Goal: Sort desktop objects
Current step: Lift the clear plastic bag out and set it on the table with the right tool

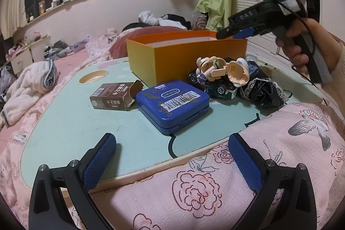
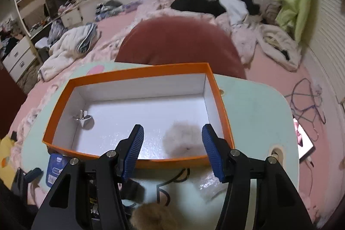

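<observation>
- Hovering above the orange box (image 2: 138,76), the right gripper (image 2: 172,143) is seen in the lower middle of the right wrist view with its jaws apart and nothing clamped between them.
- A fluffy pale ball (image 2: 183,139) is seen lying on the white floor of the box, in line with the gap between the jaws; its outline is blurred.
- A small silver metal piece (image 2: 83,118) is seen at the left end of the box floor, well apart from the ball.
- In the left wrist view the same right gripper (image 1: 235,33) is held by a hand (image 1: 295,46) at the upper right, its tips over the far right corner of the orange box (image 1: 179,57).
- The left gripper (image 1: 172,165) is shown at the bottom of that view, jaws wide apart and empty, one over the near edge of the bench (image 1: 75,126) and one over a pink flowered blanket (image 1: 215,182).
- A blue tin (image 1: 174,104) is seen in the middle of the bench, with a brown carton (image 1: 112,97) lying just beside it on the left, flap open.
- To the right of the tin, a green toy car (image 1: 217,84), a beige toy figure (image 1: 224,70) on top of it and a black lace-trimmed cloth (image 1: 261,87) are piled together against the front of the box.
</observation>
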`<action>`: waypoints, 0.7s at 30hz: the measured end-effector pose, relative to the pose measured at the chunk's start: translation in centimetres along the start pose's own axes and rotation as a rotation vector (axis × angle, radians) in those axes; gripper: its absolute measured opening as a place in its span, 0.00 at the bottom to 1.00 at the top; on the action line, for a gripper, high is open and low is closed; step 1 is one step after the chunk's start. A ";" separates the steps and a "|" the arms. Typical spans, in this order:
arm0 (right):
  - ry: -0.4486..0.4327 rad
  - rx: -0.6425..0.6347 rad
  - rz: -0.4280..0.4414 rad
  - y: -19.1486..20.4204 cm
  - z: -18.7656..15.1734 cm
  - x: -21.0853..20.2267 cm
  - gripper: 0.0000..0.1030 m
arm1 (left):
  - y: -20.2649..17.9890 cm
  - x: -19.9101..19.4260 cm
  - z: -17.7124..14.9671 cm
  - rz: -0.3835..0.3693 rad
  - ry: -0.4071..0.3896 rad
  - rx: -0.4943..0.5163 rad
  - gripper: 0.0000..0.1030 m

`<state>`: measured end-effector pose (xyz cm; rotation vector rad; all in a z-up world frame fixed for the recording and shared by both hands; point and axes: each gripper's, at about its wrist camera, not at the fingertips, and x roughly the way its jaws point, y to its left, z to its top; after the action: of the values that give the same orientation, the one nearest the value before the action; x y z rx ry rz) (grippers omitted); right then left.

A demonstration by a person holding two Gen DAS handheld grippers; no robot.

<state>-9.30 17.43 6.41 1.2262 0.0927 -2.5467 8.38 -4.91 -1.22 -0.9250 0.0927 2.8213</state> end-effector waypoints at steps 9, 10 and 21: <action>-0.002 0.010 0.050 1.0 -1.3 -2.2 0.55 | -0.1 -0.1 0.0 0.000 -0.002 -0.001 1.00; -0.085 -0.021 0.016 1.4 -1.7 -3.6 0.55 | -0.1 -0.1 0.0 0.001 -0.002 -0.001 1.00; -0.218 -0.117 0.103 2.6 -12.9 -10.2 0.55 | -0.1 -0.1 0.0 0.001 -0.002 -0.001 1.00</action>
<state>7.17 19.95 6.41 0.8822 0.1238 -2.5276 8.47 -4.83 -1.15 -0.9223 0.0917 2.8232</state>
